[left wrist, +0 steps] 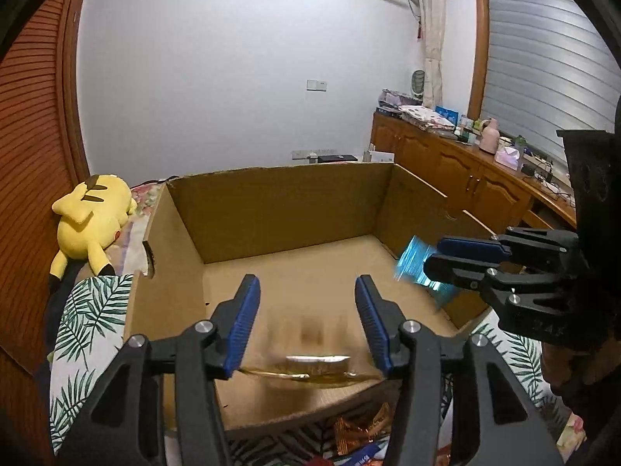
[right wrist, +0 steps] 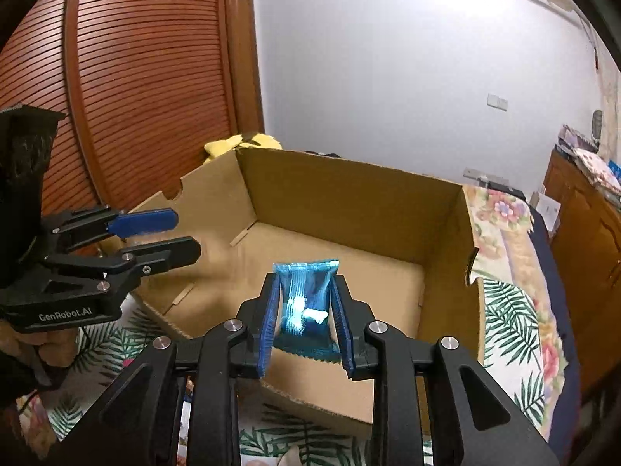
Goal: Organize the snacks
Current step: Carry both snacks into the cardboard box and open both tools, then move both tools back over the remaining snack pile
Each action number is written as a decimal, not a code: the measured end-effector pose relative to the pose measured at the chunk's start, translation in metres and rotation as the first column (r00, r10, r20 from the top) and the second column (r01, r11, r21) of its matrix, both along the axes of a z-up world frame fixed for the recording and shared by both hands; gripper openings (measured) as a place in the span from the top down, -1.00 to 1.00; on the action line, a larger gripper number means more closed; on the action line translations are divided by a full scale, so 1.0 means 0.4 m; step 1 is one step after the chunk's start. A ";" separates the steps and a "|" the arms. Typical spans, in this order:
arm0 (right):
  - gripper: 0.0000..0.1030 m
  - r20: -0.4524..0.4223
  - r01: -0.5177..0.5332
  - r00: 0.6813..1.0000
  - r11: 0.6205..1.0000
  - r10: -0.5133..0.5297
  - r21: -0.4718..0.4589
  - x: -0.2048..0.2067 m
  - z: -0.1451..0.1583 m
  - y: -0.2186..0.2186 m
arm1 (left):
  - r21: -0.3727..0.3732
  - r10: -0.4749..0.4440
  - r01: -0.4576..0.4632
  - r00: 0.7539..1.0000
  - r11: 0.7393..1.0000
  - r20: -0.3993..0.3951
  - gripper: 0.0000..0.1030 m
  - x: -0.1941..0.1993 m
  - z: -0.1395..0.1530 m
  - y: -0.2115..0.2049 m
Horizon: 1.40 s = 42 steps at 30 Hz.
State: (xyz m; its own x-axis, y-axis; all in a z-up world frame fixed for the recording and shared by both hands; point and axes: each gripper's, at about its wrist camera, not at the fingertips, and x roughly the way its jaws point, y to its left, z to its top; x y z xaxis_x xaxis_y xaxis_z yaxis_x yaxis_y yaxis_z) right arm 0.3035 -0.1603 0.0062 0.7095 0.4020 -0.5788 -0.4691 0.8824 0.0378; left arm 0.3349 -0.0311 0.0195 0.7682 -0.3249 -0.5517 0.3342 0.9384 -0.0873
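Note:
An open cardboard box [left wrist: 271, 209] [right wrist: 349, 209] stands on the bed. My left gripper [left wrist: 306, 322] is open over the box's near edge; a blurred gold snack packet [left wrist: 314, 367] is just below its fingertips, free of the pads, in the air or on the box floor. My right gripper [right wrist: 306, 322] is shut on a blue snack packet [right wrist: 306, 295] and holds it above the box's near side. In the left wrist view the right gripper [left wrist: 431, 262] comes in from the right with the blue packet [left wrist: 411, 260]. The left gripper [right wrist: 182, 237] shows open in the right wrist view.
Orange and other snack packets [left wrist: 361, 435] lie on the leaf-patterned bedcover [left wrist: 89, 310] in front of the box. A yellow plush toy [left wrist: 93, 221] lies left of the box by a wooden louvred door [right wrist: 136, 77]. A wooden cabinet [left wrist: 465, 171] with clutter runs along the right.

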 end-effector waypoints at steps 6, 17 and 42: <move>0.15 -0.018 0.007 1.000 1.000 -0.006 0.011 0.011 -0.004 -0.006 | 0.007 0.004 -0.004 1.000 1.000 0.003 -0.18 -0.008 0.001 -0.003; 0.10 0.025 0.008 1.000 0.998 -0.010 0.060 -0.176 0.048 -0.046 | -0.009 -0.024 0.024 0.999 1.000 0.021 -0.23 -0.154 0.034 0.034; -0.01 -0.120 0.111 0.988 0.988 -0.098 0.103 -0.490 -0.138 -0.138 | -0.010 -0.050 0.049 0.996 0.999 -0.079 -0.24 -0.451 -0.089 0.055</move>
